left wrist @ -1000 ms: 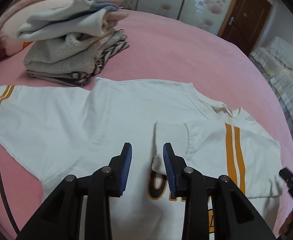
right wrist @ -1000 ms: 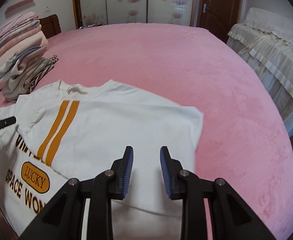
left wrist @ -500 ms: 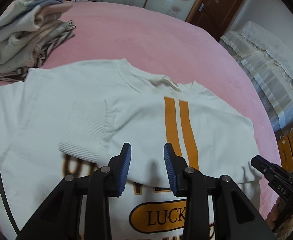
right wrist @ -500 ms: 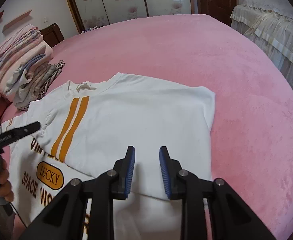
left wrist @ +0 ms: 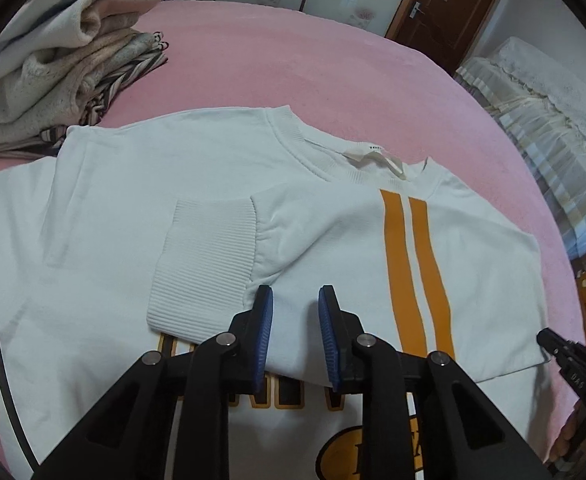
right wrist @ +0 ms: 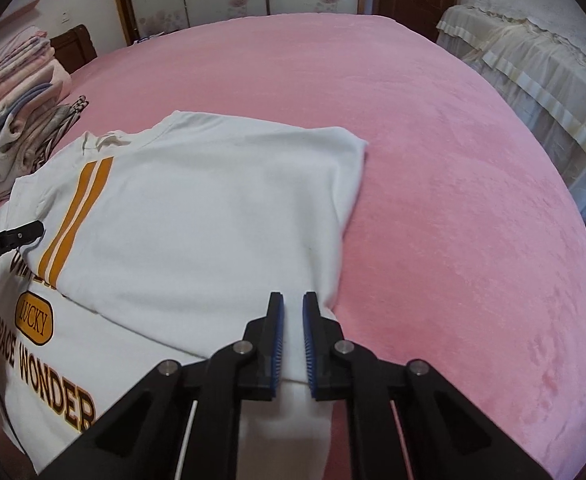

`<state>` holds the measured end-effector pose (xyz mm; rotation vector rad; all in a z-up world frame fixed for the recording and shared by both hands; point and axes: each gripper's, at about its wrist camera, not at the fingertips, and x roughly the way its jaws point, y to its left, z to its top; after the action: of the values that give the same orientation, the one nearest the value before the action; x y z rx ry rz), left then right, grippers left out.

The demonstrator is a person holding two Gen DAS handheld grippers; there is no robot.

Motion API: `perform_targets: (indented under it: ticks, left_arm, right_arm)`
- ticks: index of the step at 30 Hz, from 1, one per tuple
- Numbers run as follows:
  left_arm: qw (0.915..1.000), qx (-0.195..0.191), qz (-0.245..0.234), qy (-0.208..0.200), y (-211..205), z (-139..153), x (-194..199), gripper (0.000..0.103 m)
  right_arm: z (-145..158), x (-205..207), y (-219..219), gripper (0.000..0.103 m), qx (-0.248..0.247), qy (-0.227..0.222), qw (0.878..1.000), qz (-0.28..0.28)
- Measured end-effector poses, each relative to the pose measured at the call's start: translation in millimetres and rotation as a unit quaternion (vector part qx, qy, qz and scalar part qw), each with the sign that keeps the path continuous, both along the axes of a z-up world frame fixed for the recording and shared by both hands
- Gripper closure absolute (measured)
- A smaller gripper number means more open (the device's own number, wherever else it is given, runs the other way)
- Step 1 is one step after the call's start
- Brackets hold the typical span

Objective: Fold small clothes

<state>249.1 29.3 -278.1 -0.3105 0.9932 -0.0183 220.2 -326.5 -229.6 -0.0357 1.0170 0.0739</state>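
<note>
Left wrist view: a white sweatshirt (left wrist: 197,184) lies flat on the pink bed (left wrist: 293,60). One sleeve is folded across its chest, so the ribbed cuff (left wrist: 205,260) sits on the body and the two orange stripes (left wrist: 413,272) run down just to the cuff's right. The left tool (left wrist: 295,340) hangs over the lower edge of that folded sleeve, just right of the cuff. Its jaws have just been closing; a gap remains between the blue pads with sleeve fabric showing in it, and I cannot tell whether the pads press the cloth. A pile of folded clothes (left wrist: 65,68) rests on the bed beyond the sweatshirt's far-left shoulder. The right tool's black tip shows at the sweatshirt's right edge.

Right wrist view: the sweatshirt (right wrist: 213,220) lies on the bed (right wrist: 433,160), its print reading LUCKY and SPACE WONDER. The right tool (right wrist: 292,340) sits at the sweatshirt's near right edge, jaws drawn almost together, pinching white fabric.
</note>
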Motion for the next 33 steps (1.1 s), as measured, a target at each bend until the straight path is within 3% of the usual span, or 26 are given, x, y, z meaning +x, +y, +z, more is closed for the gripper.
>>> perform_targets:
  ticks: [4, 6, 9, 11, 15, 19, 26, 33]
  left_arm:
    - [0.9999, 0.015, -0.004, 0.000, -3.9, 13.1, -7.5, 0.068]
    - [0.9993, 0.035, -0.006, -0.008, -9.0, 26.6, -15.2, 0.036]
    - [0.9980, 0.041, 0.000, -0.048, -10.0, 55.3, -34.7, 0.025]
    - [0.9977, 0.041, -0.002, -0.055, -9.3, 72.5, -45.1, 0.018]
    - [0.9960, 0.059, 0.004, -0.067, -3.9, 103.7, -70.3, 0.011]
    - [0.9953, 0.077, 0.012, -0.058, 10.5, 126.7, -100.5, 0.011]
    - [0.9963, 0.059, 0.047, -0.040, 69.6, 149.9, -156.5, 0.011]
    - [0.9906, 0.097, 0.090, -0.035, 135.5, 172.6, -189.3, 0.011]
  right_arm:
    - [7.5, -8.4, 2.1, 0.096, -0.008, -0.003, 1.000, -0.020]
    - [15.9, -14.2, 3.9, 0.096, 0.007, -0.008, 1.000, -0.026]
    - [31.7, -24.8, 13.8, 0.096, 0.031, -0.018, 0.999, -0.021]
    - [40.9, -31.1, 25.6, 0.096, 0.034, -0.022, 0.999, -0.007]
    - [60.5, -46.1, 55.0, 0.096, 0.031, -0.029, 0.999, 0.021]
    - [80.1, -64.6, 87.8, 0.093, 0.040, -0.030, 0.998, 0.048]
    - [108.9, -101.5, 150.9, 0.092, 0.027, -0.056, 0.992, 0.112]
    - [132.8, -117.6, 214.7, 0.092, 0.026, -0.072, 0.984, 0.164]
